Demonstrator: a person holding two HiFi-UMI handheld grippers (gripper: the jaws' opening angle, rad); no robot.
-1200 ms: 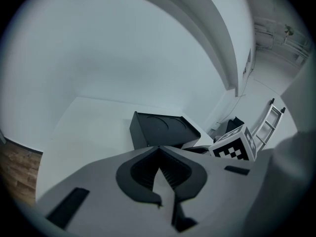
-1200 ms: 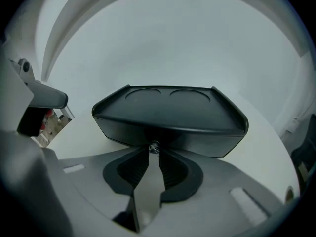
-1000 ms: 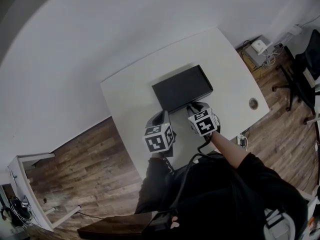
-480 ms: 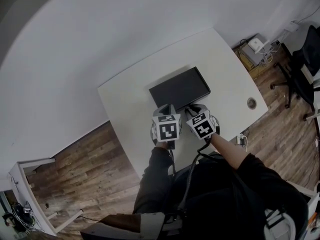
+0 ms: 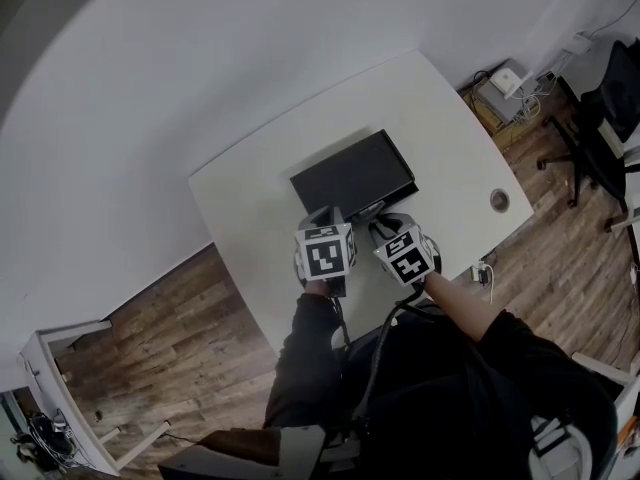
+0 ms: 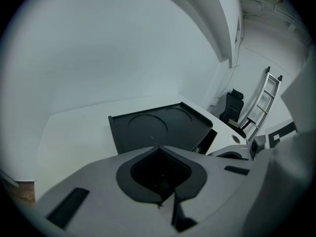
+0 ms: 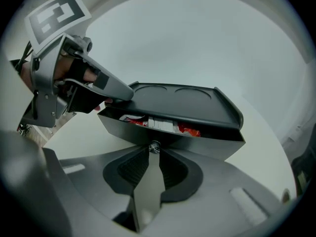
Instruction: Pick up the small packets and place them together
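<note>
A flat black box point(image 5: 350, 176) with two round recesses in its lid point(image 7: 182, 102) lies on the white table point(image 5: 250, 208). Its front drawer point(image 7: 168, 135) stands slightly out. Inside it I see red and white small packets point(image 7: 158, 123). My right gripper point(image 7: 154, 147) is shut on the drawer's small metal knob point(image 7: 154, 145). My left gripper point(image 6: 160, 201) is shut with nothing in it. In the right gripper view, the left gripper point(image 7: 121, 94) rests its tip at the box's near left corner, just above the drawer. Both grippers sit side by side at the box's near edge.
The table has a round cable hole point(image 5: 499, 200) near its right edge. An office chair point(image 5: 610, 108) and some devices with cables point(image 5: 505, 80) stand on the wood floor to the right. Bare white table surrounds the box.
My left gripper has moved right and forward, up to the box beside the right gripper, and has rolled a little. The right gripper has stayed on the knob.
</note>
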